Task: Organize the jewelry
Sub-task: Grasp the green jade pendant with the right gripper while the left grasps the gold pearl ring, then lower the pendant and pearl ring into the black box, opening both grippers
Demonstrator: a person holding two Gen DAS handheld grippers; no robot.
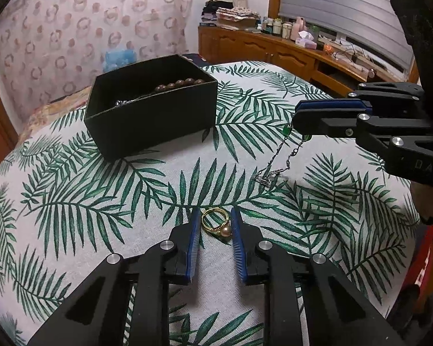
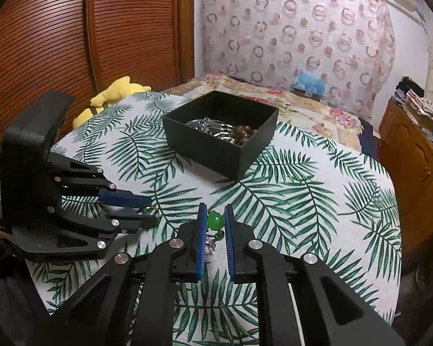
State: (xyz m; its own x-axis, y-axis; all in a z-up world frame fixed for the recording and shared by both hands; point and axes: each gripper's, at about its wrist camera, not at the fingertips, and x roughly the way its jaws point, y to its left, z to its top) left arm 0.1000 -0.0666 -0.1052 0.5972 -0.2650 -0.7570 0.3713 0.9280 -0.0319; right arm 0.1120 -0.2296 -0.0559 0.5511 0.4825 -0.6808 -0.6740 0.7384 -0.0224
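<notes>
Two pieces are in play at once. My right tongs are clenched on the green-stone chain: the green bead sits pinched between the blue pads, and in the left view the silver links hang down from the tips with their tail touching the leaf-print cloth of the table. The gold ring with a pearl lies flat on the cloth between the fingers of my left tongs, which stand released, one finger on each side and neither visibly pressing on it.

I judge the chain should rise straight up until its tail clears the cloth, so it does not drag or snag, then travel to the black box, which stands well apart at the far side and already holds brown beads and some silver pieces. For the ring, I would close slowly and low across the band, not the pearl, or it may squirt out sideways.
</notes>
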